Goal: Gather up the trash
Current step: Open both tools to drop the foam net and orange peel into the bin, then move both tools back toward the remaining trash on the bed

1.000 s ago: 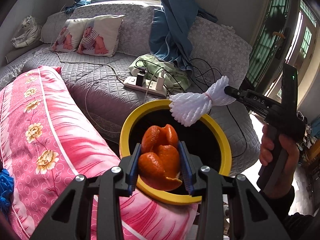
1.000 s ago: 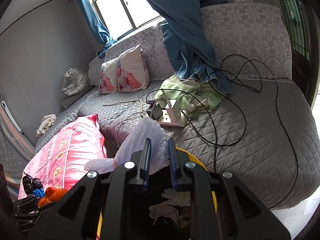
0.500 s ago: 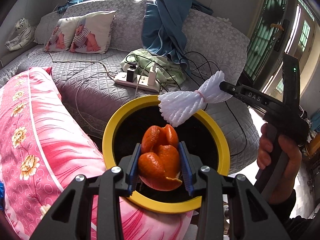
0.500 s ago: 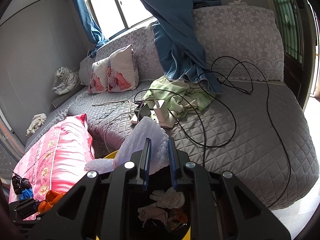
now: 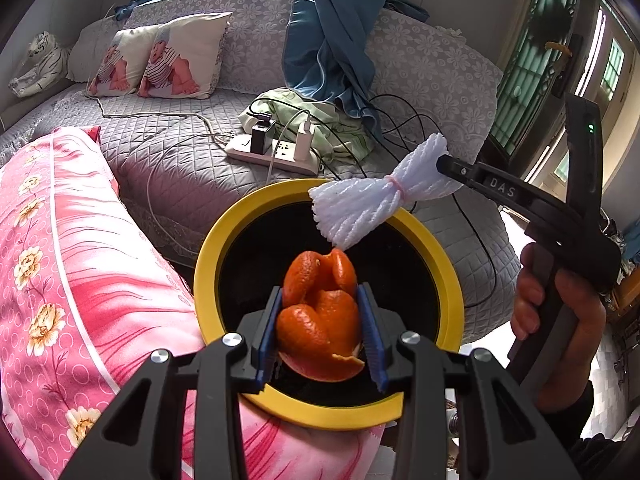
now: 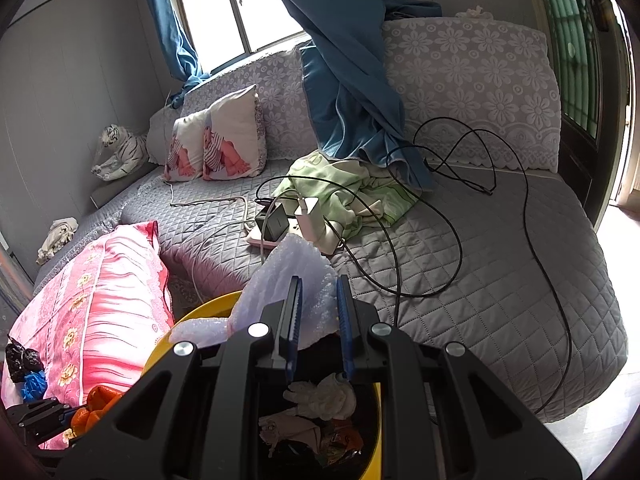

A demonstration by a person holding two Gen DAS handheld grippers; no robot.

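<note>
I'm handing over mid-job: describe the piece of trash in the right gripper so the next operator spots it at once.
Start at the yellow-rimmed bin standing between the pink floral quilt and the grey quilted sofa. Over its far rim, the right gripper pinches a white foam net. Unlike the orange peel beside it in the left gripper, it is pale, ribbed and cinched by a pink band.

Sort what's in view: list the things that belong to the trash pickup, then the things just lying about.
Belongs to the job:
orange citrus peel, held in left gripper
white foam fruit net, held in right gripper
round yellow-rimmed black bin

Lying about:
white power strip
pink floral bolster
green crumpled cloth
</note>
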